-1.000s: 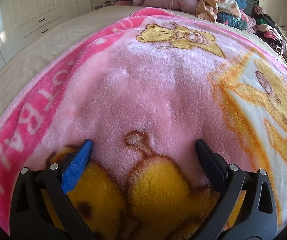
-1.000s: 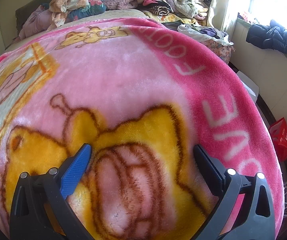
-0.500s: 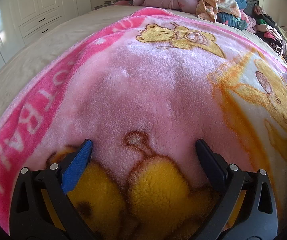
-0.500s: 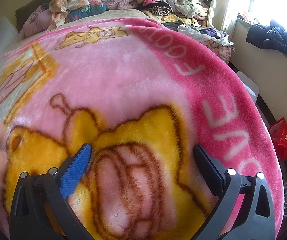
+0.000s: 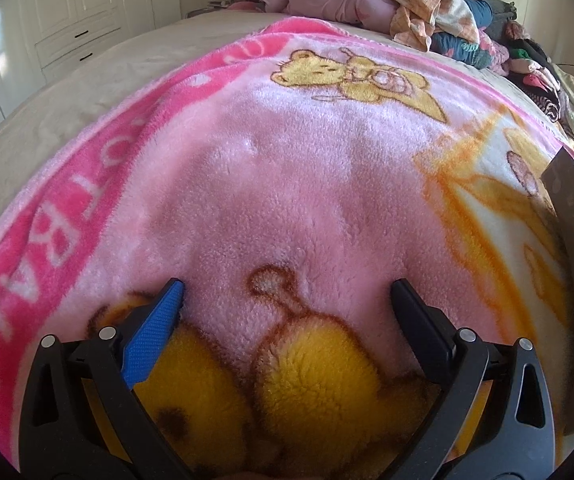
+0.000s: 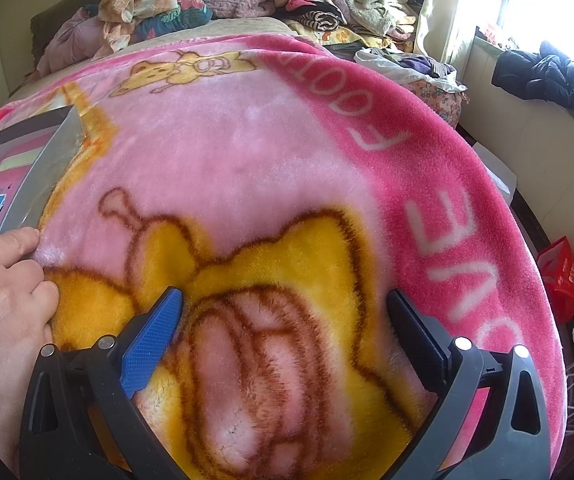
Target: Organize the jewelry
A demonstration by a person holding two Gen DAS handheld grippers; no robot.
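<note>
Pink fleece blanket (image 5: 287, 184) w/ yellow bear prints over bed — clothes pile (image 6: 247, 0) at far end, white cabinets (image 5: 67, 8) left, red bag (image 6: 563, 276) on floor, dark jacket (image 6: 547, 72) near window.

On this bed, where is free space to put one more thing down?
Free: the light pink middle of the blanket, between the box under the bare hand and the dark pink lettered border. Also the beige sheet beside the blanket. Crowded: the clothes pile along the far end.

Bright daylight, blown-out window (image 6: 547, 12) glare at right, strong fisheye bending, dark vignetted corners
</note>
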